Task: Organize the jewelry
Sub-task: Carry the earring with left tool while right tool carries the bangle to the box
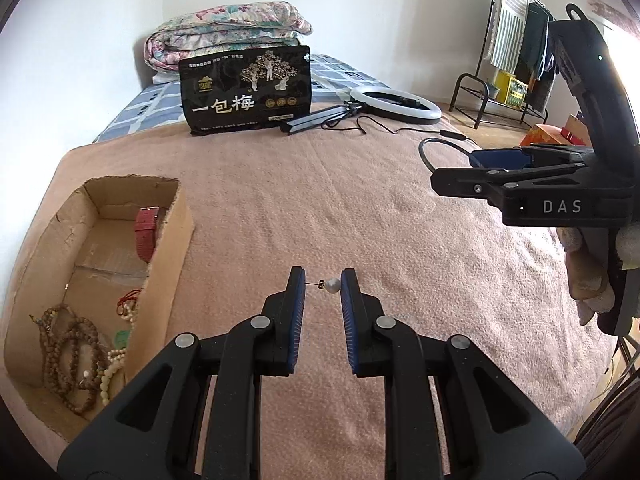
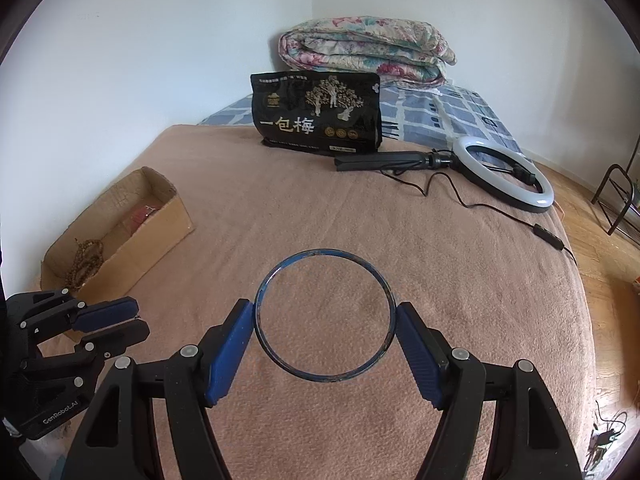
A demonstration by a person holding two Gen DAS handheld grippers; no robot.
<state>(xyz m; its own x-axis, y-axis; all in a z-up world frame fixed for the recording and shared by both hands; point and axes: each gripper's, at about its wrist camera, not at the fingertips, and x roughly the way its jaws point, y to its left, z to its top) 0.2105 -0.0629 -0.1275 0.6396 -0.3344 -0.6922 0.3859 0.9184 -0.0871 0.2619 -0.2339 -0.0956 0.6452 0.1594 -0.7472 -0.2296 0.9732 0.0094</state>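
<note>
My left gripper (image 1: 322,283) is shut on a pearl stud earring (image 1: 331,285), its pin spanning the gap between the blue pads, held above the pink blanket. To its left stands a cardboard box (image 1: 170,264) with a red watch strap (image 1: 145,236) and wooden bead strands (image 1: 72,356) inside. My right gripper (image 2: 325,316) is shut on a thin blue bangle (image 2: 280,270), the pads pressing its two sides, also lifted off the blanket. The right gripper (image 1: 484,176) shows at the right edge of the left wrist view; the left gripper (image 2: 120,320) shows at the lower left of the right wrist view, near the box (image 2: 140,256).
A black snack bag (image 1: 246,92) stands at the back of the bed before a folded floral quilt (image 1: 228,36). A ring light (image 2: 504,172) with tripod and cable lies at the right. The pink blanket (image 2: 320,208) covers the bed; wooden floor and a clothes rack (image 1: 516,48) lie beyond.
</note>
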